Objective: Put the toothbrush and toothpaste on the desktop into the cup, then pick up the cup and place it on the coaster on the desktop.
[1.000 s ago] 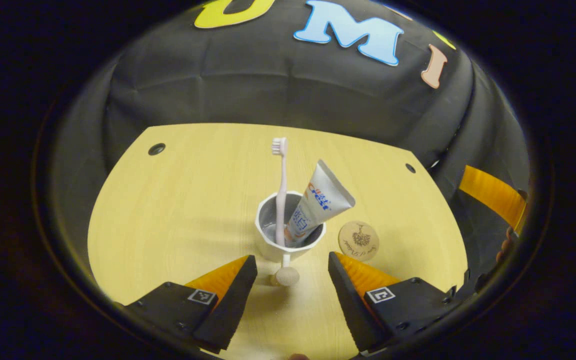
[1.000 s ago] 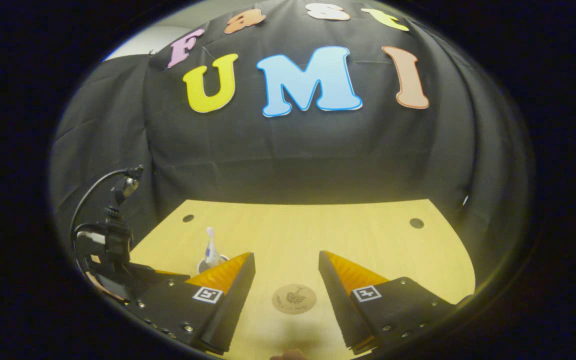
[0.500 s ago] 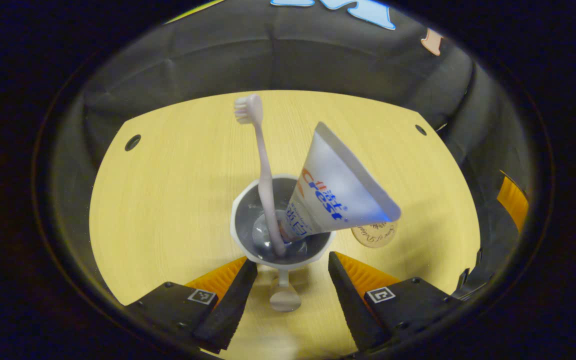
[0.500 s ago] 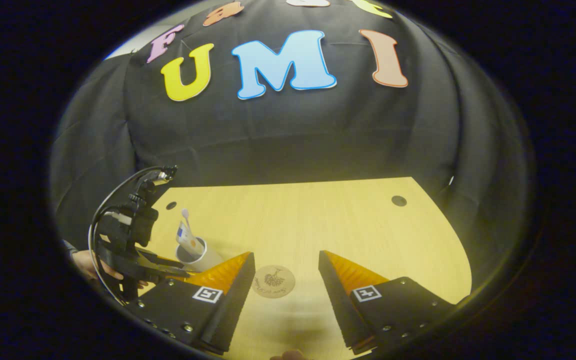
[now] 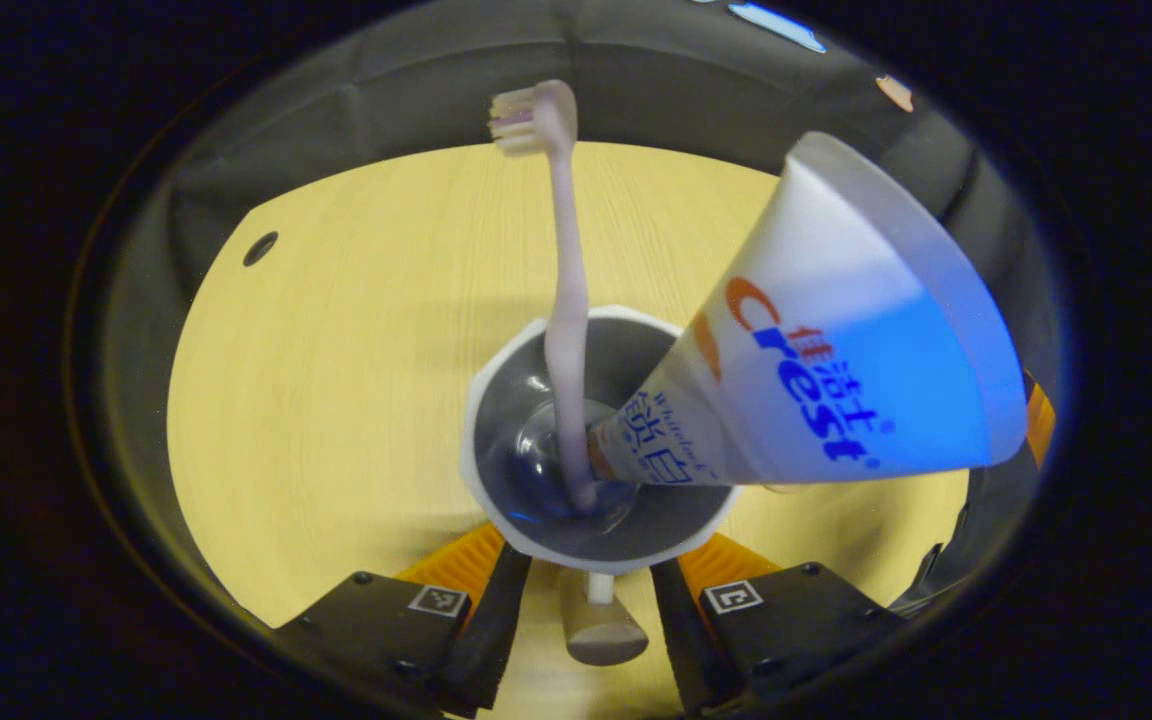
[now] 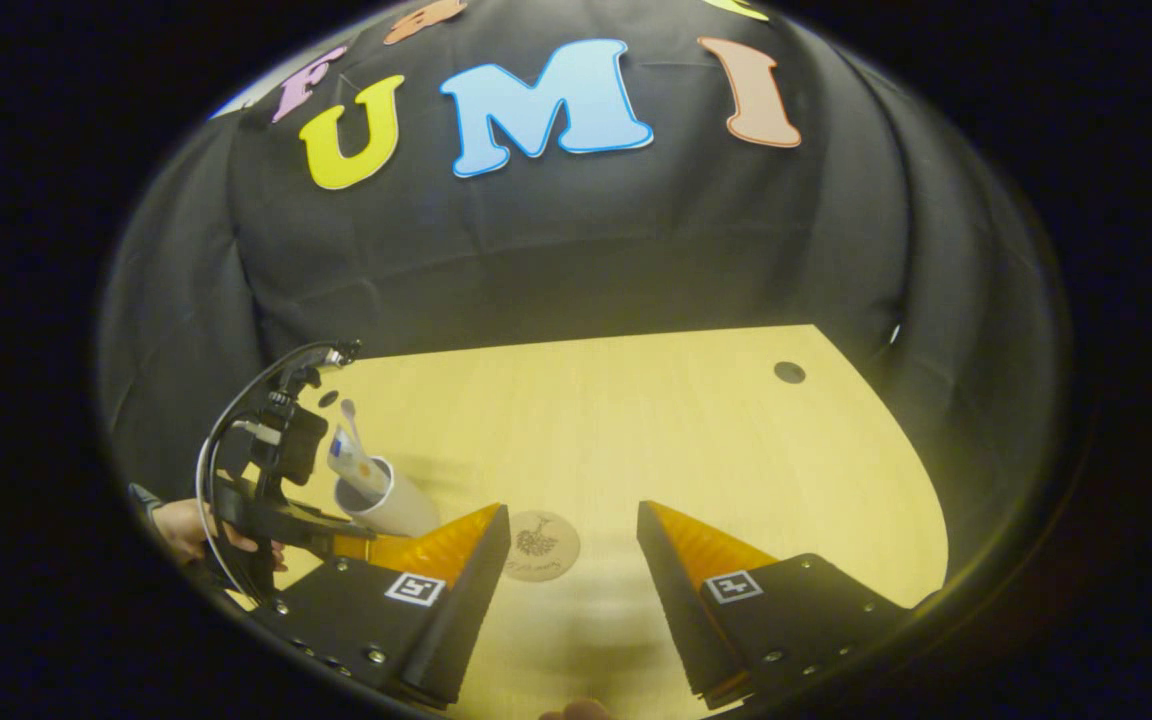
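Left tongs point(image 5: 591, 600): fingers narrowed at either side of the cup point(image 5: 598, 440) base, just under its rim; contact on both sides cannot be confirmed. Cup handle knob point(image 5: 596, 630) sits between the fingers. Cup holds toothbrush point(image 5: 561, 290), bristles up, and toothpaste point(image 5: 836, 370), cap down, leaning right; tube print reads "Crest".

Right tongs point(image 6: 571, 570): fingers wide apart, holding nothing, above the desk point(image 6: 676, 440). Coaster point(image 6: 539, 545) lies on the desk between them, nearer the left finger.
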Available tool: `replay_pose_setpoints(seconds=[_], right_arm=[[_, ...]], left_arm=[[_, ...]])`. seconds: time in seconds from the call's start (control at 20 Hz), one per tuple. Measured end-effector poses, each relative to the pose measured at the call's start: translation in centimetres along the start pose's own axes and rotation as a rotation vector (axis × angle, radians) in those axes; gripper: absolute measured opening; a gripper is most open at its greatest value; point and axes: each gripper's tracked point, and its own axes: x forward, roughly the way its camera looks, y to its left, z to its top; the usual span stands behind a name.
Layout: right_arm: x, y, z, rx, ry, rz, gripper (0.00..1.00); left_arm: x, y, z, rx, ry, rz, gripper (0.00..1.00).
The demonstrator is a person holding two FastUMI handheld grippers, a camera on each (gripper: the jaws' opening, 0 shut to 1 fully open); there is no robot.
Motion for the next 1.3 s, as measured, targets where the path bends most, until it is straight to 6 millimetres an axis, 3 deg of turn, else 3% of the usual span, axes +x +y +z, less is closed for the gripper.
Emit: replay_pose_setpoints(seconds=[0.1,0.2,0.35,0.45,0.7,0.9,1.05,1.3], right_arm=[[0.0,0.1,-0.3,0.007,0.008,0.003,0.79],[0.1,0.1,-0.5,0.009,0.015,0.006,0.79],[-0.1,0.1,-0.8,0.010,0.018,0.009,0.79],[-0.2,-0.2,-0.8,0.012,0.014,0.005,0.79],[-0.6,-1.5,-0.8,0.048,0.011,-0.012,0.79],[-0.7,-2.6,-0.8,0.066,0.009,-0.025,0.79],[-0.9,-3.4,-0.7,0.072,0.001,-0.034,0.79],[-1.6,-5.1,-1.0,0.085,-0.003,-0.052,0.79]], left_arm=[[0.2,-0.2,-0.5,-0.029,0.015,-0.011,0.65],[0.2,0.1,-0.6,-0.022,0.020,0.001,0.42],[0.1,0.6,-1.1,0.036,0.050,0.064,0.43],[0.1,0.5,-1.0,0.069,0.049,0.077,0.38],[-0.1,-1.4,-0.5,0.072,0.016,0.049,0.37],[-1.6,-4.1,1.0,0.144,-0.023,0.027,0.37],[-2.8,-7.4,1.9,0.199,-0.023,-0.013,0.37],[-0.6,-12.4,1.4,0.249,0.006,-0.056,0.37]])
